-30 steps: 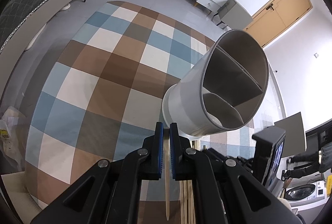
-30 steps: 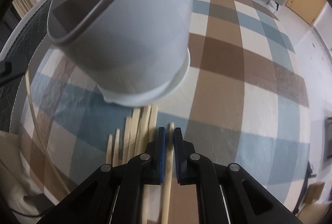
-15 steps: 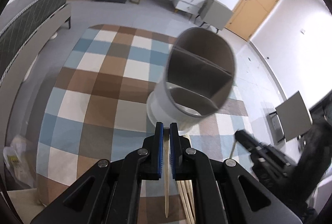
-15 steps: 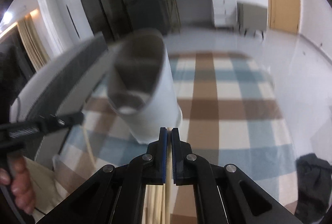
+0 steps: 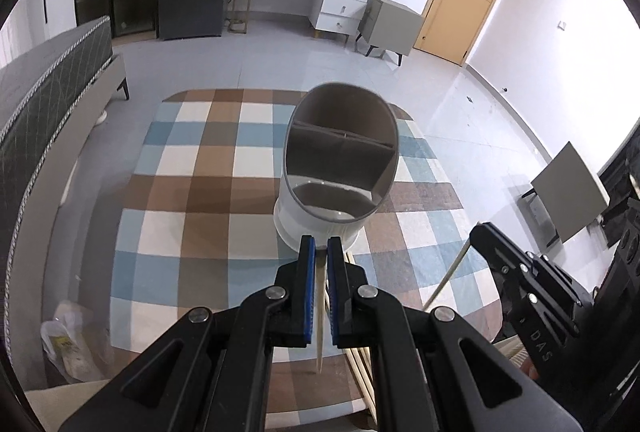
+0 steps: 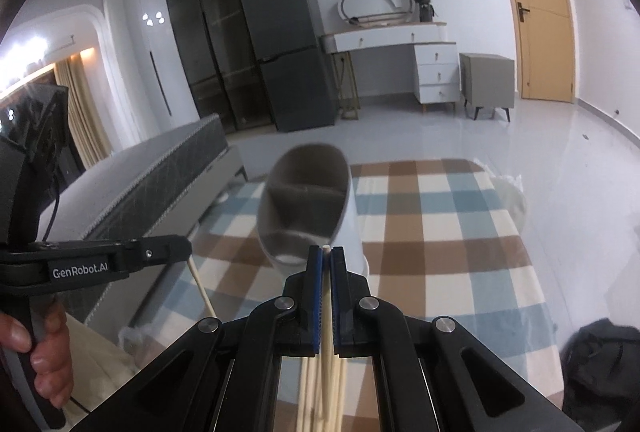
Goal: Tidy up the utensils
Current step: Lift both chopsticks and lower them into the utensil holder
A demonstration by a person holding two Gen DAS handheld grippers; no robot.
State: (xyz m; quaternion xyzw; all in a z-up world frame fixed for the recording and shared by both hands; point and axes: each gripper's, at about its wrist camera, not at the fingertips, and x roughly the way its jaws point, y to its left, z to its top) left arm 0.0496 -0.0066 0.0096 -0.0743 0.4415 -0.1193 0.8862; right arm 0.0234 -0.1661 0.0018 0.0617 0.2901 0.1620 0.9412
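My left gripper (image 5: 321, 252) has its blue-padded fingers pinched narrow on one wooden chopstick (image 5: 320, 316), and my right gripper (image 6: 326, 260) is clamped the same way on another chopstick (image 6: 328, 316). Just beyond both sets of fingertips, the white utensil holder (image 5: 340, 167) with grey inner dividers stands on the checked tablecloth (image 5: 192, 191). More loose chopsticks (image 5: 362, 372) lie on the near edge, right of my left gripper.

A single wooden chopstick (image 6: 327, 296) is clamped between the closed jaws of the right gripper (image 6: 326, 252) at 6 o'clock. Just beyond, a divided grey utensil holder (image 6: 308, 203) is seen upright on the checked tablecloth (image 6: 460, 244). At 9 o'clock, the left gripper (image 6: 160, 252) is pinched on another chopstick (image 6: 202, 292).
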